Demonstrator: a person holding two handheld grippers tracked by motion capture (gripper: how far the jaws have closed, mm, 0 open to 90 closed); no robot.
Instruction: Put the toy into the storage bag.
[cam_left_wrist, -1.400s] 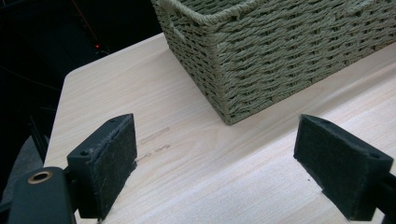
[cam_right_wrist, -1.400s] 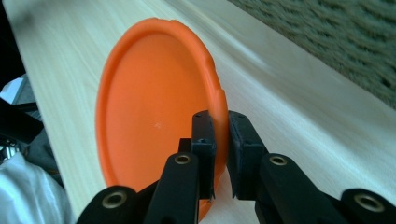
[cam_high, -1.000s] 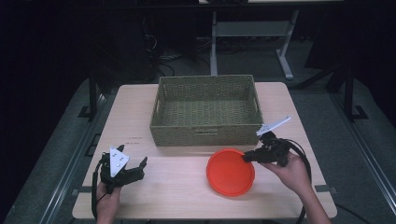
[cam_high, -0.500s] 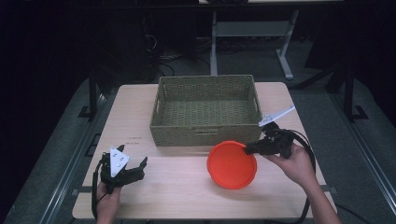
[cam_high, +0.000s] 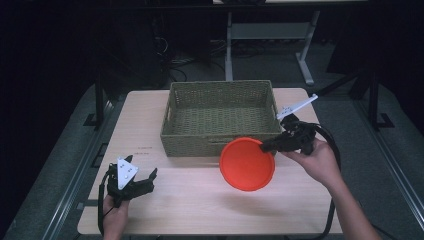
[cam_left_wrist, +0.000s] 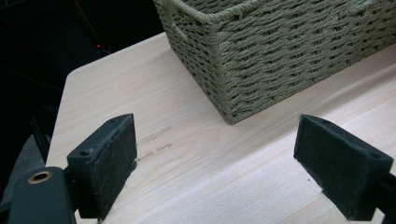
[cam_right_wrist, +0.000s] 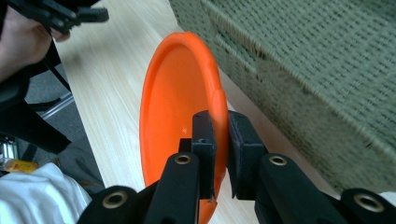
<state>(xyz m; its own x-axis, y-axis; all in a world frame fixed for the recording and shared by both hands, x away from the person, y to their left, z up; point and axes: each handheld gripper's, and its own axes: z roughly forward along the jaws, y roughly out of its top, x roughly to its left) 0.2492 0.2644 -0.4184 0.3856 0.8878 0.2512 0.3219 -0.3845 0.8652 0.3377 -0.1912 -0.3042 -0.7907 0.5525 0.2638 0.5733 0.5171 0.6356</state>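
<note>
The right tool (cam_high: 265, 146) pinches the rim of the orange plate (cam_high: 247, 164), holding it tilted just in front of the wicker basket (cam_high: 220, 116), probably to clear its wall. The left tool (cam_high: 148, 180) rests spread on the tabletop (cam_high: 200, 200), well left of the basket, its 2 pads empty.

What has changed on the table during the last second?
The right tool, shut on the orange plate by its rim, has lifted the plate and carried it toward the wicker basket, so it now overlaps the basket's front wall. The left tool stayed open and in place; the basket did not move.
</note>
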